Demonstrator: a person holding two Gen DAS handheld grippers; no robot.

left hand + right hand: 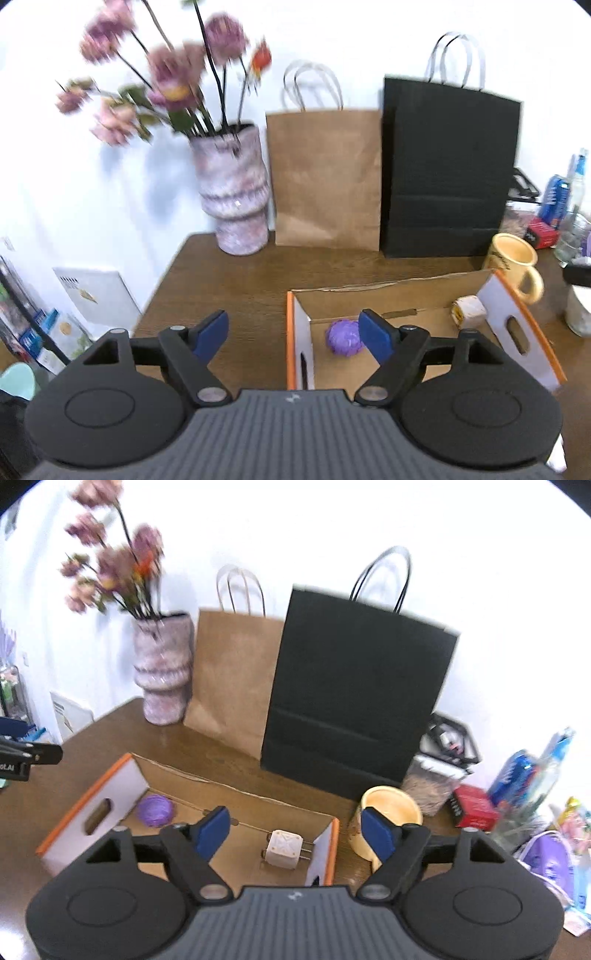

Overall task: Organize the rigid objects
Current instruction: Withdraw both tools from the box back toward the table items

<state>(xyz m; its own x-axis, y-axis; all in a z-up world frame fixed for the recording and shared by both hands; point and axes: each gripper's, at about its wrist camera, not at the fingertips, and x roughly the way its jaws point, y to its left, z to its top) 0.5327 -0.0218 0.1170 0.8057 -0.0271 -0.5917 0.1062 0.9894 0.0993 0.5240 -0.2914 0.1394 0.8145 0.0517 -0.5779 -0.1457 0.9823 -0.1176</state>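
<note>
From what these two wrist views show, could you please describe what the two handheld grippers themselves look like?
The left gripper and right gripper look identical: a grey ribbed body with a small pale logo, flanked by two round matte black housings. Black linkage arms with silver pivot pins carry the jaws, which are faced with blue pads. No cables, hands or sleeves show in either view.

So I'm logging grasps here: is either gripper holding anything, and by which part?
Nothing is held. The left gripper and the right gripper both stand open with nothing between their pads; the purple ball and the plug lie in the box.
</note>
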